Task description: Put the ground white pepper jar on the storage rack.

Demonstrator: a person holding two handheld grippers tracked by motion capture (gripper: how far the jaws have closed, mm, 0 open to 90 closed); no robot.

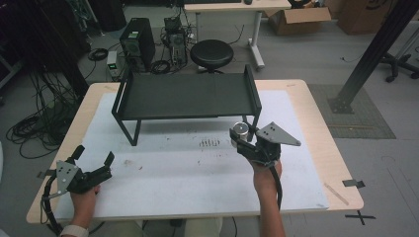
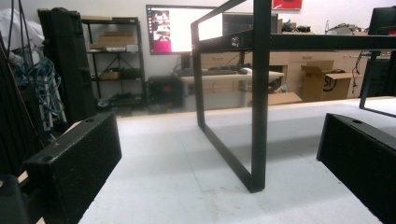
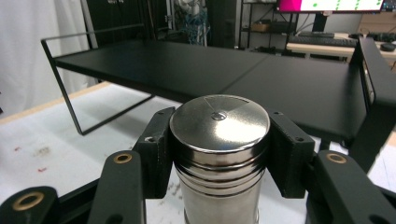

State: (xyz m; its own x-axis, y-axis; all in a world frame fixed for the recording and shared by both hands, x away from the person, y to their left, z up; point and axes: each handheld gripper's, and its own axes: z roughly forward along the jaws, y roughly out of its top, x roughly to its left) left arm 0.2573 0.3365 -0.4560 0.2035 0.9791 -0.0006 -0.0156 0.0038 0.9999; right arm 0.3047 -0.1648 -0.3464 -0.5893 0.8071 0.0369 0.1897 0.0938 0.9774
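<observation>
Black rack leg — between open jaws

A white-matted table bears a black shelf rack (stained mat).

The shelf stood on the table behind my grippers. My right gripper held the canister before its right leg; my left gripper was far left.

Robotics lab, computer towers on floor, tangled cables, monitor, cardboard boxes
</observation>
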